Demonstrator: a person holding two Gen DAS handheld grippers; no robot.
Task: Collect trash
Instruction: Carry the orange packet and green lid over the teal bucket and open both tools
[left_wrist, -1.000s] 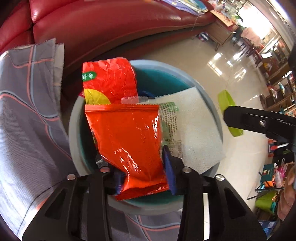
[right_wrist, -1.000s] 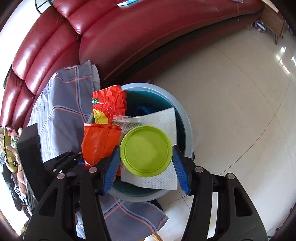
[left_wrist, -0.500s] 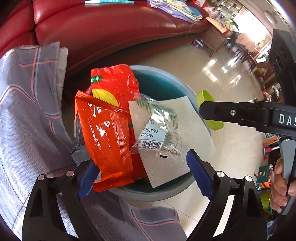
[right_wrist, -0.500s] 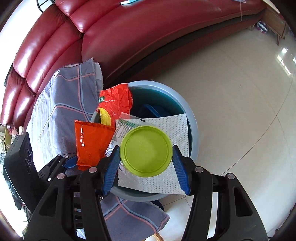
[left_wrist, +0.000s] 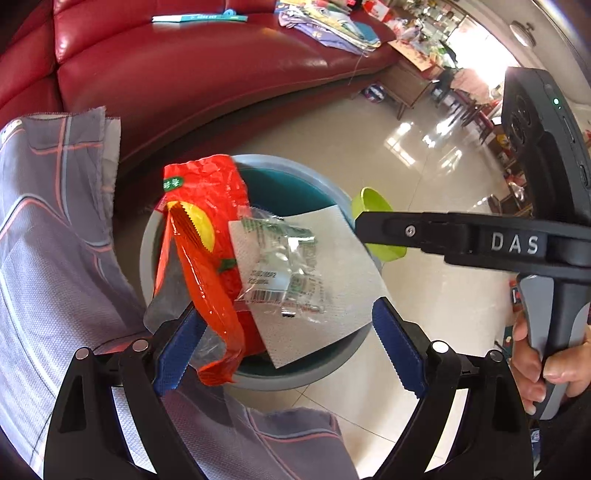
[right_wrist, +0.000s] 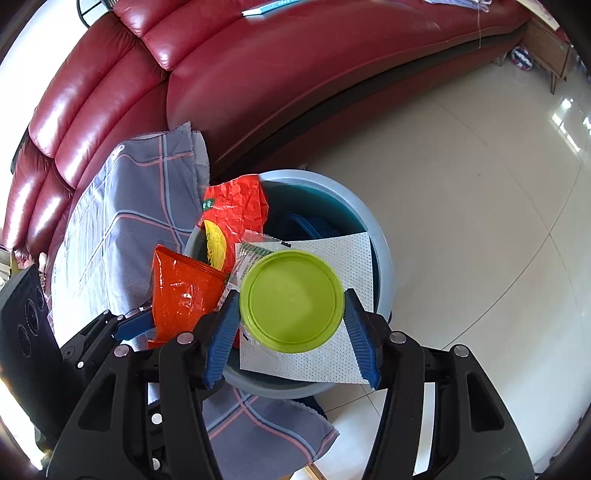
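Bin (left_wrist: 258, 380) on the tile floor (left_wrist: 424, 155), close against a grey plaid cloth (left_wrist: 44, 258); red sofa (left_wrist: 184, 74) behind. Bin rim pale blue, inside teal.

Left gripper (left_wrist: 284, 343): jaws spread wide, above the near rim of the bin. An orange packet (left_wrist: 207, 295) hangs beside the left blue pad (left_wrist: 177, 350), draped over the rim edge; whether it touches the pad I cannot tell. Nothing is pinched between the pads.

In the bin mouth: a crumpled red wrapper (left_wrist: 210, 192) standing against the far-left rim, a clear wrapper (left_wrist: 284, 277) with a barcode lying on a white paper towel (left_wrist: 332, 295), which spans the opening and overhangs the near rim.

Right gripper (right_wrist: 291, 325): jaws pinching a green lid (right_wrist: 291, 301) by its edges, flat face toward the camera, held above the towel and the bin. In the left view the same lid (left_wrist: 373, 210) shows edge-on behind the right gripper's black finger, which is marked "DAS". A hand (left_wrist: 546, 369) grips that tool's handle at the right edge.

Something dark blue (right_wrist: 310, 225) lies deeper inside the bin, under the towel; too hidden to name.
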